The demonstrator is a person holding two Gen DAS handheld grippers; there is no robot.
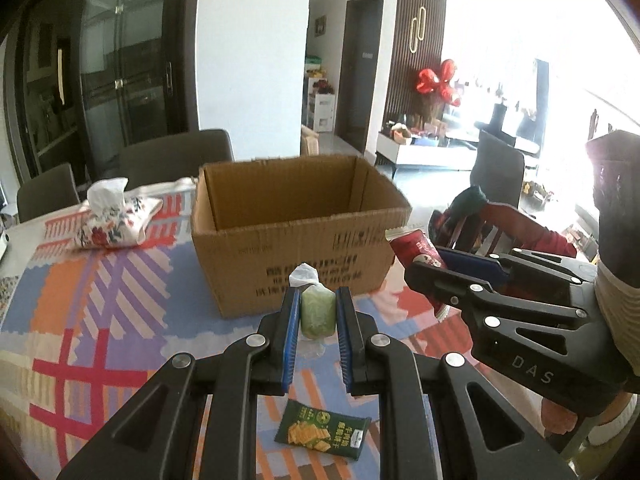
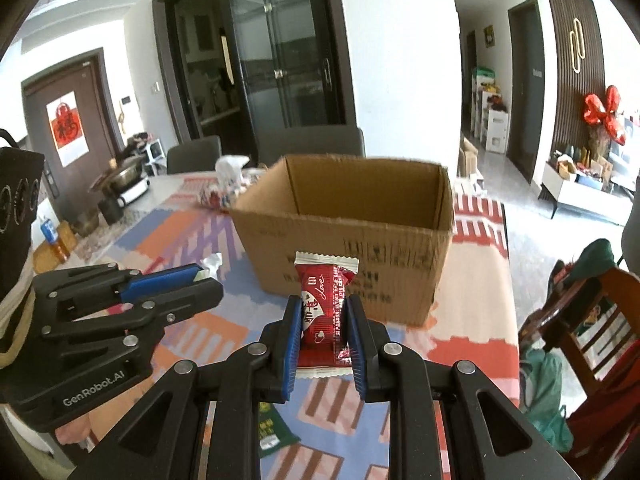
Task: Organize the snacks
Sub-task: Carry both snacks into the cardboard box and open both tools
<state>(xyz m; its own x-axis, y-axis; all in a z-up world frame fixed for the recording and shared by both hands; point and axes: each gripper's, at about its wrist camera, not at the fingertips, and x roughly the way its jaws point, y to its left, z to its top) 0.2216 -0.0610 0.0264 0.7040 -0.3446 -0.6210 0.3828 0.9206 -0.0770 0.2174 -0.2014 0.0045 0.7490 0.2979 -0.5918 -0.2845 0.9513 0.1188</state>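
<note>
An open, empty-looking cardboard box (image 1: 296,236) stands on the patterned tablecloth; it also shows in the right wrist view (image 2: 352,248). My left gripper (image 1: 318,312) is shut on a pale green wrapped snack (image 1: 318,312), held above the table in front of the box. My right gripper (image 2: 324,312) is shut on a red snack packet (image 2: 325,308), also in front of the box; it shows in the left wrist view (image 1: 424,264) to the right of the box. A dark green cracker packet (image 1: 322,434) lies on the cloth below my left gripper.
A floral tissue pouch (image 1: 114,220) lies left of the box. Grey chairs (image 1: 176,156) stand behind the table. A wooden chair with clothes (image 2: 584,320) stands right of the table. A pot and kettle (image 2: 124,184) sit at the far left end.
</note>
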